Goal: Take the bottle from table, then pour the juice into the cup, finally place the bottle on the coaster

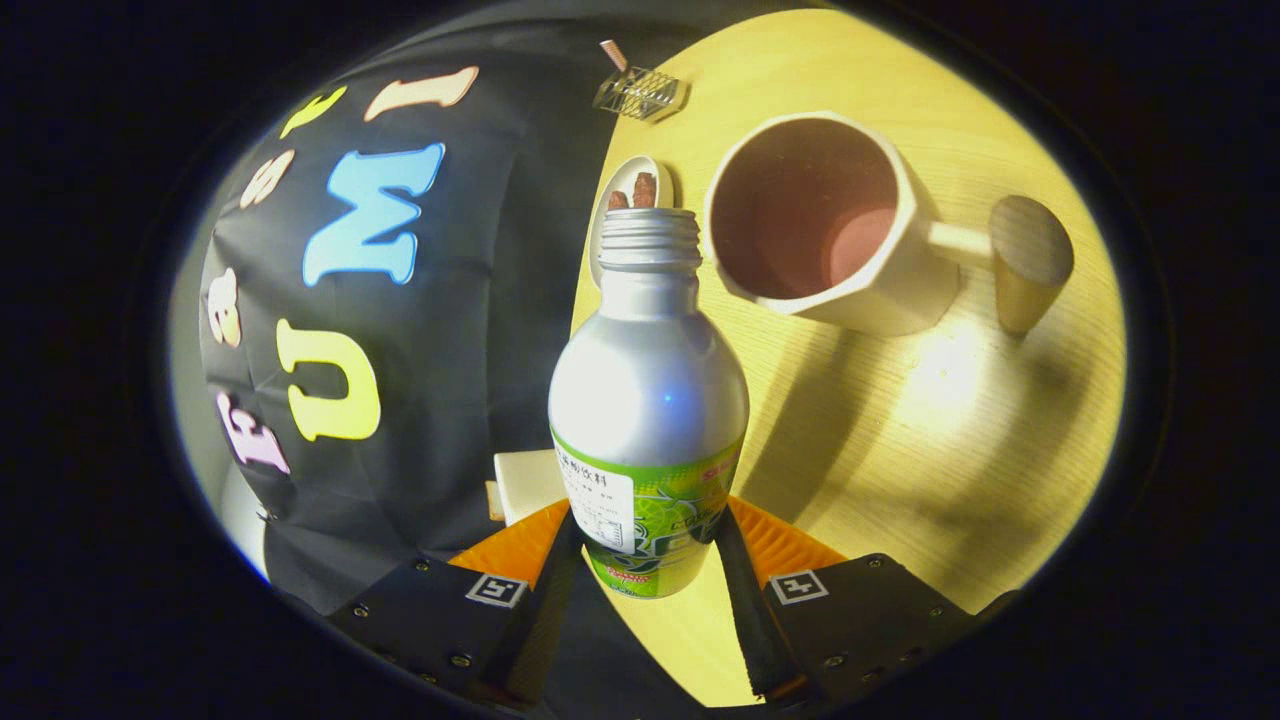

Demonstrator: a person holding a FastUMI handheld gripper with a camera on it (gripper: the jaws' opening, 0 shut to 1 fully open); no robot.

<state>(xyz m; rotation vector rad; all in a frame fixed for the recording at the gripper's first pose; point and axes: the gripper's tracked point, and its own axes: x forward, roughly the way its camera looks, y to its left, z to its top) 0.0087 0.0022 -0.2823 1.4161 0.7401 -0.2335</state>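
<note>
Gripper view: the gripper (648,560) is closed on the bottle (646,400), its two fingers pressing on opposite sides of the green-labelled lower body. The bottle is silver metal, uncapped, with a threaded neck, and is carried tilted relative to the wooden table (900,450). Just beyond and beside the bottle's mouth stands the cup (820,225), pale outside and reddish-brown inside, with a handle ending in a round wooden knob; whether the cup holds liquid cannot be told. Behind the bottle's neck lies a small white oval dish (632,185) holding brown pieces, and farther off a small wire-frame object (640,93). A pale square block (528,483) shows just behind the bottle's lower left side, near the table's edge
</note>
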